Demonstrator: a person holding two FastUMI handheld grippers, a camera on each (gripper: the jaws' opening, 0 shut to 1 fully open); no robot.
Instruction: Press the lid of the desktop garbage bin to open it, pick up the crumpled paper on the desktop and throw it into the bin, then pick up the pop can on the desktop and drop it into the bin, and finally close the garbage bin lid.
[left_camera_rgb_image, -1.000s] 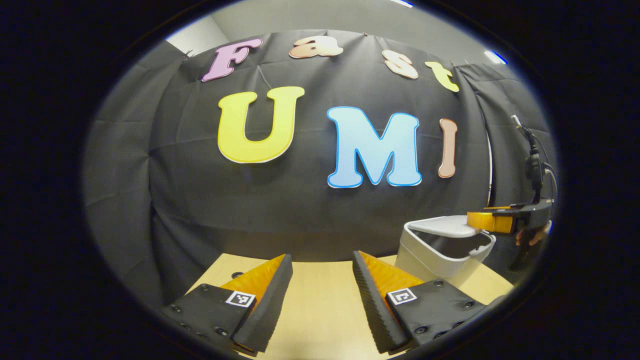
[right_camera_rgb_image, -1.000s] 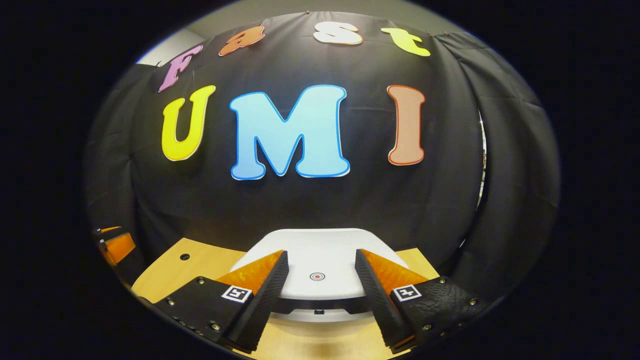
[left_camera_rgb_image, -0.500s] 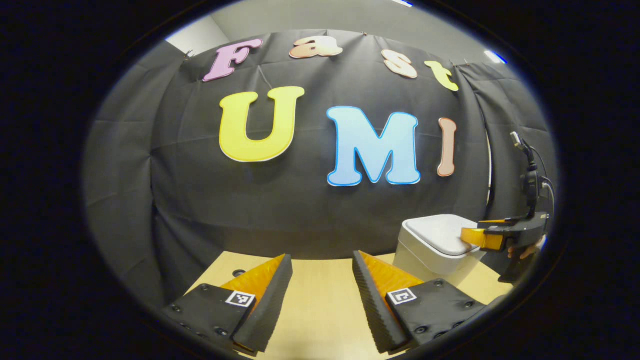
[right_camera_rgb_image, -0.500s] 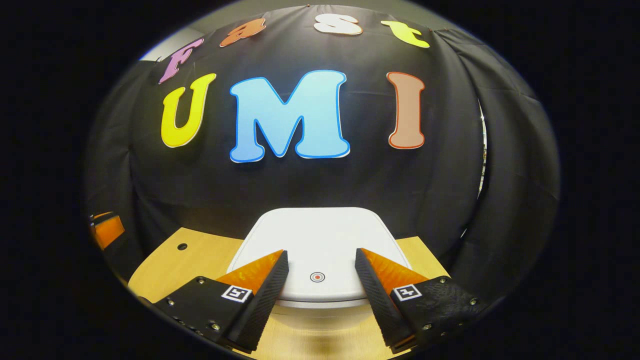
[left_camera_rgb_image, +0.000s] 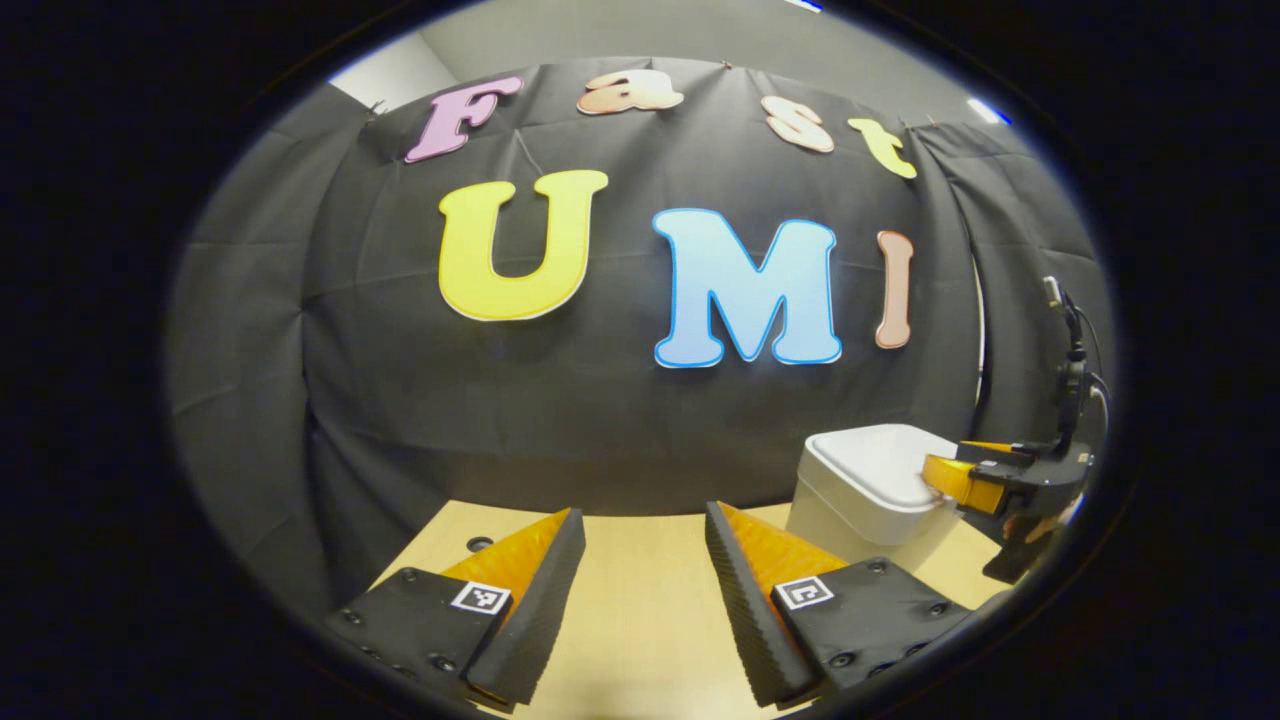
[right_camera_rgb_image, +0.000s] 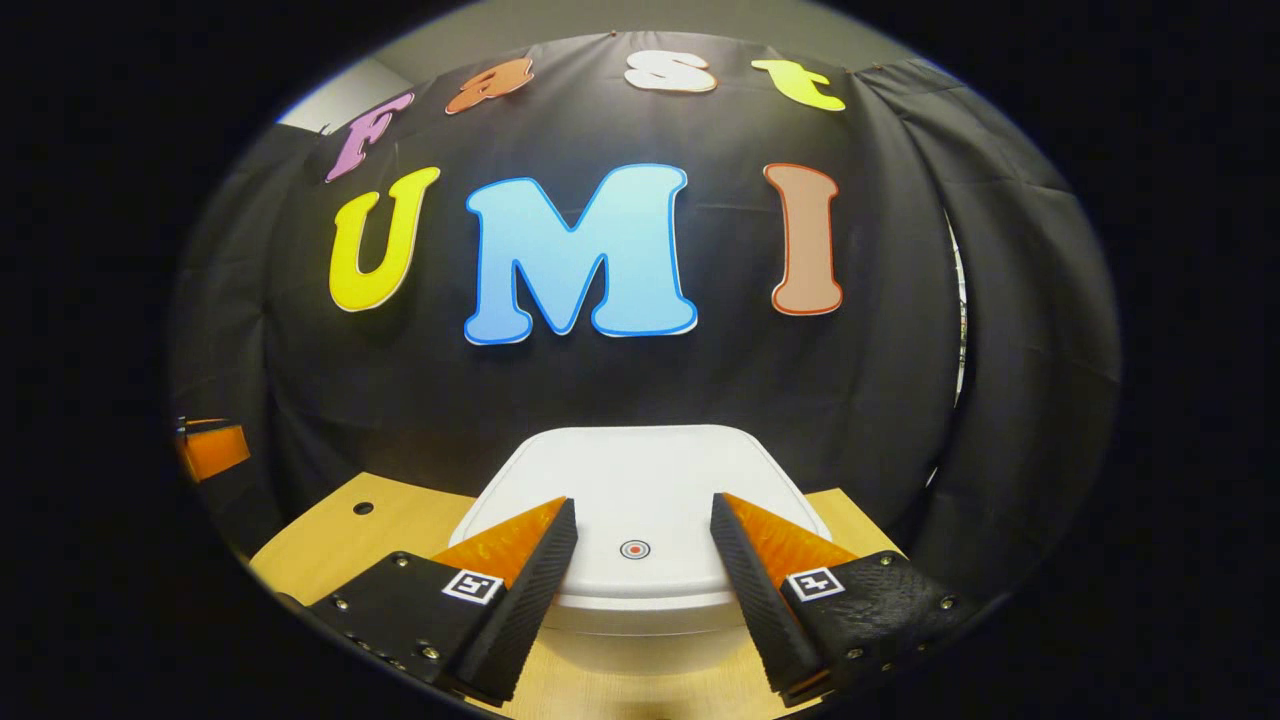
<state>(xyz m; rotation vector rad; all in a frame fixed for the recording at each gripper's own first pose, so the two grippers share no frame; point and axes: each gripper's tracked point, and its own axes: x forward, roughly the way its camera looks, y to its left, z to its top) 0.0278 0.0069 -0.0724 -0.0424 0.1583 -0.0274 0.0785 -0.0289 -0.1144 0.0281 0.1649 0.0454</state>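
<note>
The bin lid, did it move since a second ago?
Yes. The lid has swung down: a second ago the left gripper view showed it tilted up with a dark gap above the bin body; now it lies shut on the body.

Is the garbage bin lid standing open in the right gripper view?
No, the white lid lies flat and shut on the garbage bin, between the right gripper's open jaws.
</note>
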